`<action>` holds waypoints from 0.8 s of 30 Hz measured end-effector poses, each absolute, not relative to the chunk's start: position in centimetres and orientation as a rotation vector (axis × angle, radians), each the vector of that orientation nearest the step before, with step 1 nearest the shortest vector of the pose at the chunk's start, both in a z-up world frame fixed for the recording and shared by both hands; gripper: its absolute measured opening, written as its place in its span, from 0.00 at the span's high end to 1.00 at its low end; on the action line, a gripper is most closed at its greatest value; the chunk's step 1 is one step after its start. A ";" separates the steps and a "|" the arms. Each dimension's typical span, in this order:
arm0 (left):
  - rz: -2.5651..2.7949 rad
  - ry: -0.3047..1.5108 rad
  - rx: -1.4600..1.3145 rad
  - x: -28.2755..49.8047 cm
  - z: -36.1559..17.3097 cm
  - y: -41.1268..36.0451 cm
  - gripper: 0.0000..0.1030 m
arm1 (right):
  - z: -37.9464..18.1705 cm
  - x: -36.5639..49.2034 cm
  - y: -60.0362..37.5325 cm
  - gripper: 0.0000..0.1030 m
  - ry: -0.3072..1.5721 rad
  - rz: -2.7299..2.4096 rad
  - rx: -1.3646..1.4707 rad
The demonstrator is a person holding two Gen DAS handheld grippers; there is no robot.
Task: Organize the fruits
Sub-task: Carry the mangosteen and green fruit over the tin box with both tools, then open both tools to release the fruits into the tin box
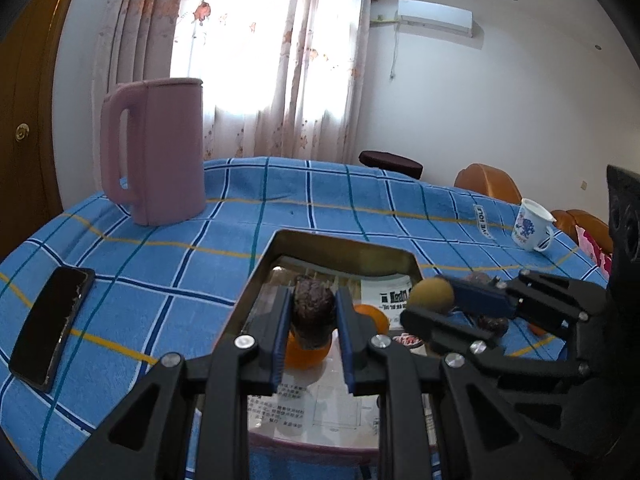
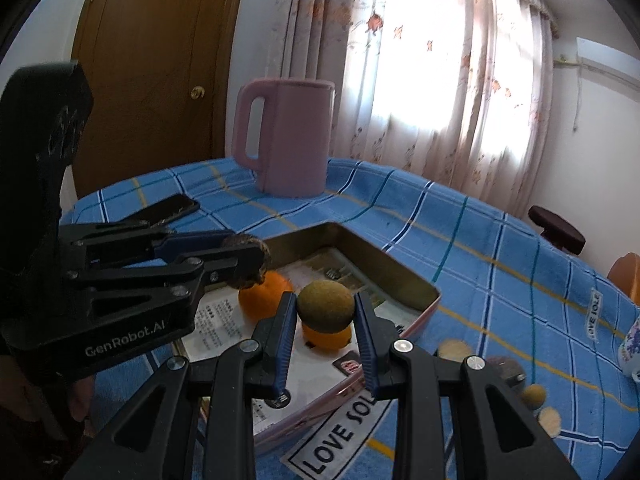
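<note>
The left tool (image 1: 313, 312) is clamped on a dark, bumpy fruit (image 1: 313, 307), the right tool (image 2: 325, 307) on a round, brownish-green fruit (image 2: 326, 306), both held over the metal tray (image 2: 404, 270). Below them in the tray lie two oranges (image 2: 262, 294) on printed paper.

Both grippers tilt downward (jaws clamped): left gripper (image 1: 314, 312), right gripper (image 2: 325, 312).

Brown-green fruit (image 2: 326, 306) between right gripper (image 2: 326, 312) fingers (image 2: 285, 328)
</note>
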State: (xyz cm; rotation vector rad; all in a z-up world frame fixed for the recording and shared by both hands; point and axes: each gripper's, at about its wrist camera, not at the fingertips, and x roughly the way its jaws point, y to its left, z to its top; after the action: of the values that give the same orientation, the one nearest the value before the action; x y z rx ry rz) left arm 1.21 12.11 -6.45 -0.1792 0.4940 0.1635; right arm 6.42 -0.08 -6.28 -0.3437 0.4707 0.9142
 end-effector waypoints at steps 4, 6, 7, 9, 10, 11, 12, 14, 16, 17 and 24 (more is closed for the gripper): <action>0.160 0.514 -0.179 1.3 -7.0 12.1 0.77 | -7.3 6.6 0.4 0.70 0.518 0.928 -0.360; 0.160 0.527 -0.174 1.3 -7.4 11.9 0.77 | -7.3 6.7 0.4 0.70 0.522 0.930 -0.357; 0.160 0.525 -0.172 1.3 -7.5 11.9 0.77 | -7.3 6.7 0.5 0.70 0.525 0.933 -0.360; 0.164 0.526 -0.170 1.3 -7.5 11.8 0.76 | -7.6 6.7 0.7 0.70 0.550 0.942 -0.371; 0.171 0.524 -0.172 1.3 -7.5 11.9 0.74 | -7.7 6.7 0.8 0.70 0.558 0.944 -0.375; 0.181 0.521 -0.171 1.2 -7.4 11.9 0.65 | -7.6 6.7 0.8 0.70 0.555 0.941 -0.375; 0.193 0.516 -0.167 1.2 -7.4 11.9 0.58 | -7.6 6.6 0.7 0.67 0.550 0.942 -0.371; 0.207 0.499 -0.167 0.8 -7.1 11.9 0.35 | -7.4 6.5 0.4 0.44 0.543 0.939 -0.365; 0.213 0.485 -0.160 0.6 -6.8 11.7 0.33 | -7.3 6.5 -0.3 0.43 0.532 0.933 -0.353; 0.212 0.485 -0.155 0.7 -6.6 11.5 0.33 | -7.2 6.5 -0.6 0.43 0.529 0.927 -0.350; 0.150 0.463 -0.114 1.3 -5.3 8.5 0.23 | -5.8 7.5 -8.4 0.43 0.491 0.764 -0.302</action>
State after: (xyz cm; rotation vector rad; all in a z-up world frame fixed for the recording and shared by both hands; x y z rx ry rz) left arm 1.30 8.51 -5.34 -0.1139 0.4629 0.1500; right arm 7.47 -8.40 -5.77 -0.3024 0.4908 0.7644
